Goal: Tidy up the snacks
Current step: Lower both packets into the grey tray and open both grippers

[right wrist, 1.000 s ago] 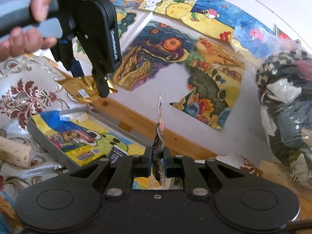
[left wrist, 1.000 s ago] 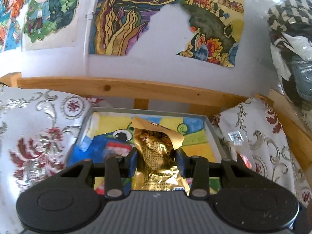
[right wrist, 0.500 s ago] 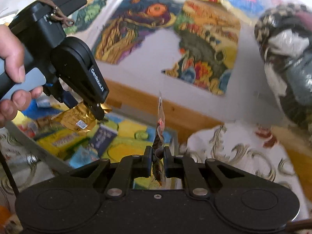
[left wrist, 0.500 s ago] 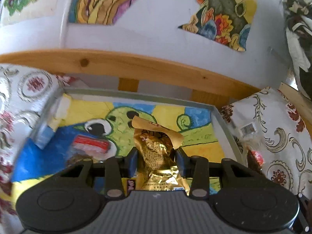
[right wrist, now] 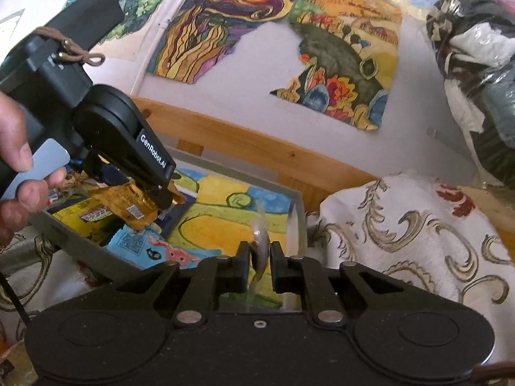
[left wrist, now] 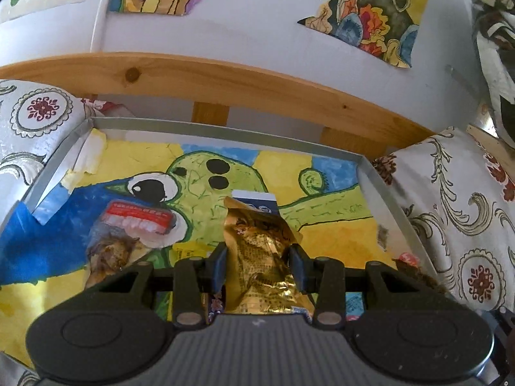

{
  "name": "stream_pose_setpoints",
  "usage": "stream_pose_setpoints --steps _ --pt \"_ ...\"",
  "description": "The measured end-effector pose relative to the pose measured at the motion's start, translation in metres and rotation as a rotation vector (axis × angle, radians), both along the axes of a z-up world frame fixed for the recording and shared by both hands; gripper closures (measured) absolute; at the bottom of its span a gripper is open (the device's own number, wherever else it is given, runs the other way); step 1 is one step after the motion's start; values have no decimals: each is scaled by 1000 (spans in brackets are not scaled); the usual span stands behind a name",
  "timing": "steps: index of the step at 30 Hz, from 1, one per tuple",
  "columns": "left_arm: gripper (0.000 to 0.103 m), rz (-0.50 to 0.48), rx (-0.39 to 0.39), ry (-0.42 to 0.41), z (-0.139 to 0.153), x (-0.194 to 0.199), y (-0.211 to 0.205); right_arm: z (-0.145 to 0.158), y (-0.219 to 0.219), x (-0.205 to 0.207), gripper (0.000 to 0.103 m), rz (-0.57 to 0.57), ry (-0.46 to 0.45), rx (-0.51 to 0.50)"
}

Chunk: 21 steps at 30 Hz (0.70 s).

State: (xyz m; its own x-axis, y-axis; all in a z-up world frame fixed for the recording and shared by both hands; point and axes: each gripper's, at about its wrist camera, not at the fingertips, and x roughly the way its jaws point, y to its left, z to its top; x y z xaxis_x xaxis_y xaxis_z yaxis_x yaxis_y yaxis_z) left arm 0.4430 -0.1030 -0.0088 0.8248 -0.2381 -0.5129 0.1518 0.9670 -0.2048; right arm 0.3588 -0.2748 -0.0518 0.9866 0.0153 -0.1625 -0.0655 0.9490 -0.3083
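A grey-rimmed tray (left wrist: 225, 130) lined with a painted sheet lies below both grippers. My left gripper (left wrist: 257, 257) is shut on a crumpled gold snack packet (left wrist: 260, 276), held low over the tray's middle. The right wrist view shows that same left gripper (right wrist: 161, 196), held by a hand (right wrist: 16, 160), with the gold packet (right wrist: 128, 206) just inside the tray's near wall. My right gripper (right wrist: 260, 257) is shut on a thin clear snack packet (right wrist: 260, 241). That packet stands on edge and looks blurred above the tray's right end (right wrist: 299, 212).
Inside the tray lie a dark blue packet (left wrist: 254, 197), a clear packet with a red label (left wrist: 135, 222) and a light blue packet (right wrist: 138, 244). A wooden rail (left wrist: 257, 87) runs behind the tray. Patterned cloth (left wrist: 450, 209) flanks it. A bag of clothes (right wrist: 476, 64) sits at the right.
Both grippers have come down and closer to the tray. The gold packet is now low over the tray floor. The clear packet sits lower between the right fingers.
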Motion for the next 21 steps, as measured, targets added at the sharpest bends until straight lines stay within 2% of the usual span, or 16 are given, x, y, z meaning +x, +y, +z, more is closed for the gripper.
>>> stream_pose_setpoints --steps 3,5,7,12,14,16,21 --pt "58 -4 -5 1 0 0 0 -1 1 1 78 3 6 8" --pt "57 -3 -7 0 1 0 -1 0 1 1 64 3 5 17" --pt "57 2 -10 3 2 -1 -1 1 2 0 56 8 8 28" --pt "44 8 -4 3 6 -4 -1 6 1 -3 42 13 3 56" --pt "31 16 -7 -1 9 -7 1 10 0 -4 34 15 -3 70" --pt "23 26 -9 -12 13 -12 2 14 -1 -7 29 23 -6 90" --pt "15 42 0 -33 24 -20 4 24 -4 -10 14 45 13 157"
